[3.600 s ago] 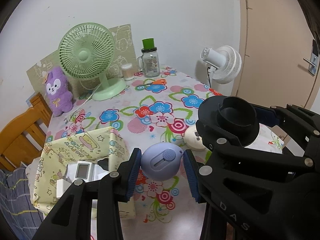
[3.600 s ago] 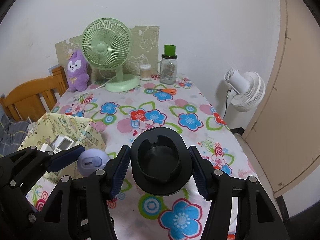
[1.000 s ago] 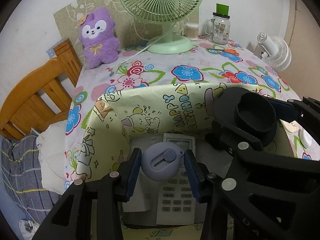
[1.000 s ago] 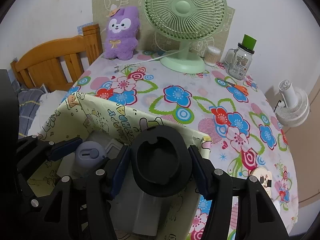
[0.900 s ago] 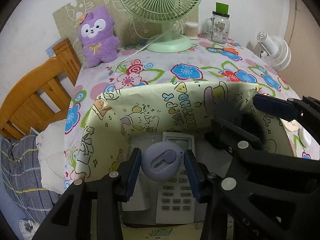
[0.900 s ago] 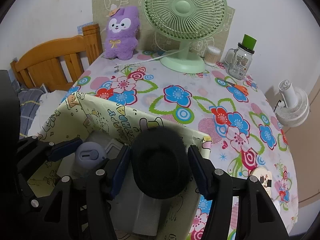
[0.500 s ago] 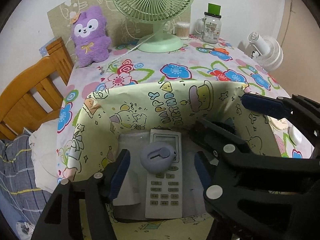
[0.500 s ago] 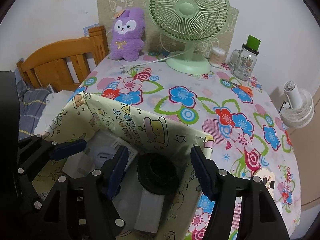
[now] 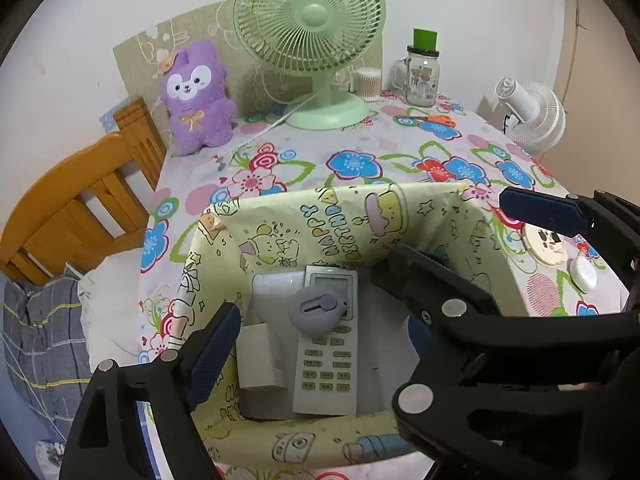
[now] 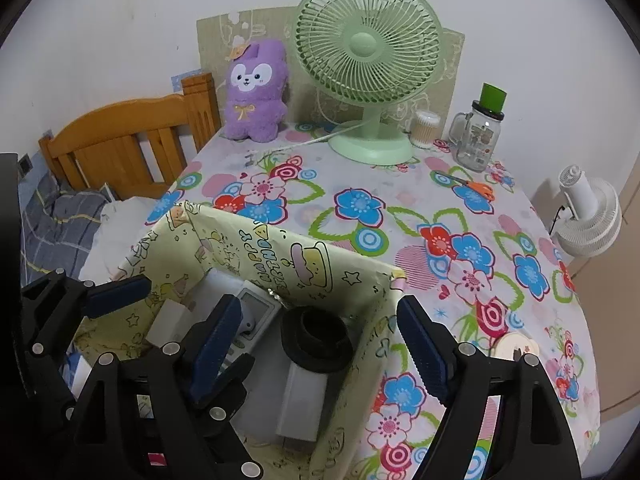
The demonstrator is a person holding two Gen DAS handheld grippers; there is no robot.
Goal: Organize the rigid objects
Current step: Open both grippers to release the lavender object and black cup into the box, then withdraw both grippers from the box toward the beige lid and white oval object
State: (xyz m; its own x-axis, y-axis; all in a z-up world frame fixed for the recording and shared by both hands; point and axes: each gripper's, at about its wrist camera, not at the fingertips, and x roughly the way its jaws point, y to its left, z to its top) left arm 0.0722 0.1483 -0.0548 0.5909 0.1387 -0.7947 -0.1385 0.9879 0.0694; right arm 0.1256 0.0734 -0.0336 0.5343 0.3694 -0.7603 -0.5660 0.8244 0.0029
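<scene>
Both grippers, left [image 9: 316, 344] and right [image 10: 316, 340], are opening, nothing between them: the round lilac plastic gadget [image 9: 319, 310] rests on the white remote [image 9: 326, 354], the black ring-shaped holder [image 10: 318, 338] inside the yellow cartoon-print box [image 10: 304, 264].

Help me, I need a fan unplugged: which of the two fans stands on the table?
The green fan, beside the purple plush; the white fan stands off the table's edge.

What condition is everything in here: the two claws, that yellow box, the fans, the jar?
Left gripper: jaws opening, nothing between them.
Right gripper: jaws opening, nothing held.
Yellow box: open-topped, holding items.
Purple gadget: lying on the remote.
Remote: flat in the box, face up.
Black ring: resting in the box.
Green fan: upright; blades look still.
Jar: upright, lidded.
</scene>
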